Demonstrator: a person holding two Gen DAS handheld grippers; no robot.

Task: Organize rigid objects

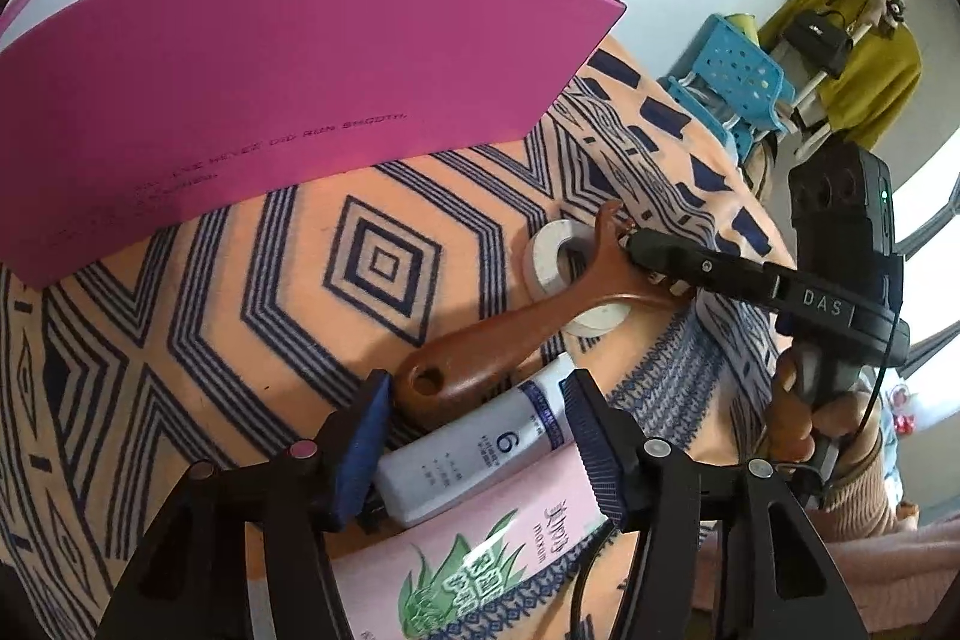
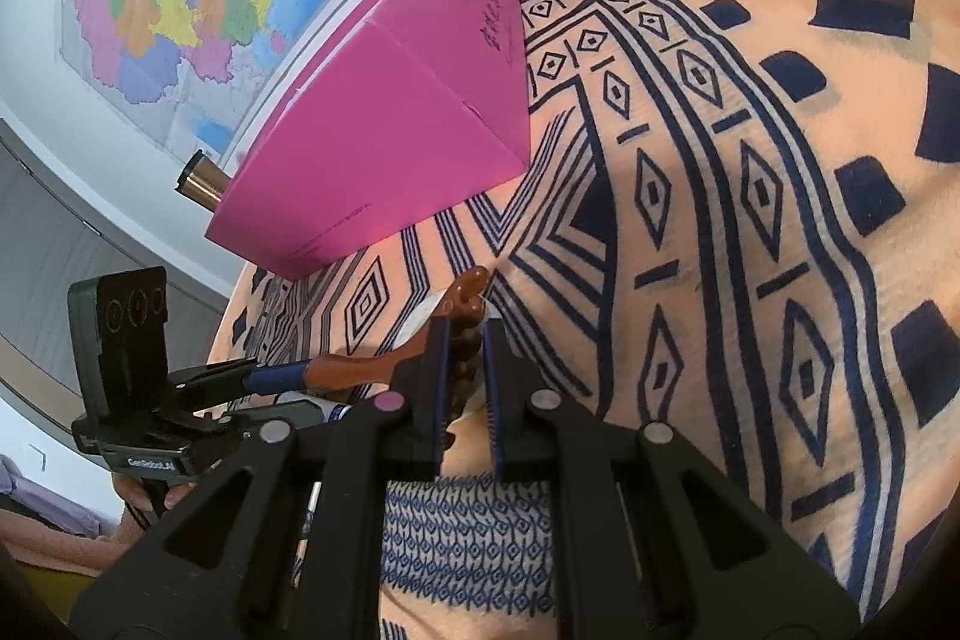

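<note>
So you're basically at the start here, as far as I can tell. Your right hand-held gripper point(image 2: 462, 370) is pinched tight on the toothed end of the brown wooden comb point(image 1: 540, 316), which you can see in the lower middle of the right wrist view. The comb's handle end with the hole sits at the lower middle of the left wrist view, between the spread pads of your left hand-held gripper point(image 1: 474, 436), which isn't pressing on anything. The white tube point(image 1: 480, 454) lies under that gap too, on top of a pink packet point(image 1: 480, 562).

Nothing looks sorted yet. The pink box point(image 1: 270, 100) fills the upper left of the left view, and I can't see inside it, so no idea what's already in there. A roll of white tape point(image 1: 552, 262) is lying on the patterned orange cloth point(image 1: 240, 316) just behind the comb, with the comb crossing over it.

My guess: comb, tube, packet and tape all have to go somewhere, probably into that box.
</note>
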